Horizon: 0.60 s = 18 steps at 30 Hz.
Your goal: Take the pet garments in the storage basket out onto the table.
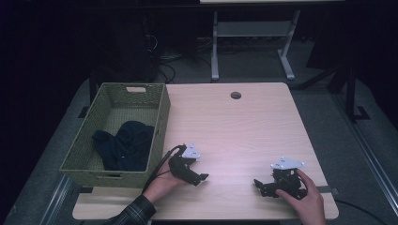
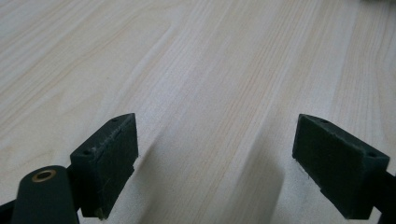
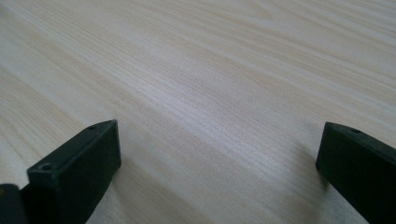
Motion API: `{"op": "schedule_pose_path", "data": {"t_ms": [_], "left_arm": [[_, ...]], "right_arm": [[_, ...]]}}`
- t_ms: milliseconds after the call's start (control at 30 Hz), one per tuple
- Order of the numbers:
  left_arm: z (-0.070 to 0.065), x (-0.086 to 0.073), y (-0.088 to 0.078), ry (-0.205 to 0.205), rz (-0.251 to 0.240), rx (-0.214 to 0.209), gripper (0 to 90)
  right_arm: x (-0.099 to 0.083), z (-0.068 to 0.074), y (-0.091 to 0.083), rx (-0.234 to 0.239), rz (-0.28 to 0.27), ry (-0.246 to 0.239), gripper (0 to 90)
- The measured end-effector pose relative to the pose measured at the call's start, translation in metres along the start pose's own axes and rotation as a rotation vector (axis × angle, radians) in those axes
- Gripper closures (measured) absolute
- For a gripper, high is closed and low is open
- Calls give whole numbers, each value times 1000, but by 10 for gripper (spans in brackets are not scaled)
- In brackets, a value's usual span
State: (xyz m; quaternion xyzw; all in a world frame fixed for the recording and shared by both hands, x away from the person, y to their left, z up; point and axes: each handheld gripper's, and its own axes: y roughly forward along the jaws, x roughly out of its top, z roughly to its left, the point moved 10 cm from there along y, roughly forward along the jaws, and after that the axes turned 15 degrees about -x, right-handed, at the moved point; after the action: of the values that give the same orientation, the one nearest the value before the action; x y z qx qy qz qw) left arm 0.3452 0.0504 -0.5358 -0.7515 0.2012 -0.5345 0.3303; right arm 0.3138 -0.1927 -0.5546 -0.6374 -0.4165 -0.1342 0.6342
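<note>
Both grippers low near front edge of table [image 1: 244, 117], jaws spread wide, nothing between them: left gripper [image 1: 199, 178] just right of basket's front-right corner, right gripper [image 1: 259, 184] toward front-right corner. Dark cloth [image 1: 124, 145] lies bunched inside woven basket [image 1: 159, 117] at table's left edge, well apart from right gripper, near left one.

Judged step: reach for cloth w/ left gripper. To do well: lift clear of basket rim first, come down from above into bunched middle, keep jaws wide till fabric sits between pads, then pinch a thick fold, not a loose edge. Right hand can steady basket wall if it slides.

Gripper views give bare wood grain btwn left pads [image 2: 112, 163] & right pads [image 3: 79, 172]; high view adds basket, cloth, hands, cable hole [image 1: 235, 95] near back edge.
</note>
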Motion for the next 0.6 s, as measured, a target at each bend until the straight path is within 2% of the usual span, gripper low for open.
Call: {"op": "schedule_pose_path", "data": {"t_ms": [600], "left_arm": [[0, 6, -9, -18, 15, 12, 137]], "right_arm": [[0, 0, 0, 0, 0, 1, 0]]}}
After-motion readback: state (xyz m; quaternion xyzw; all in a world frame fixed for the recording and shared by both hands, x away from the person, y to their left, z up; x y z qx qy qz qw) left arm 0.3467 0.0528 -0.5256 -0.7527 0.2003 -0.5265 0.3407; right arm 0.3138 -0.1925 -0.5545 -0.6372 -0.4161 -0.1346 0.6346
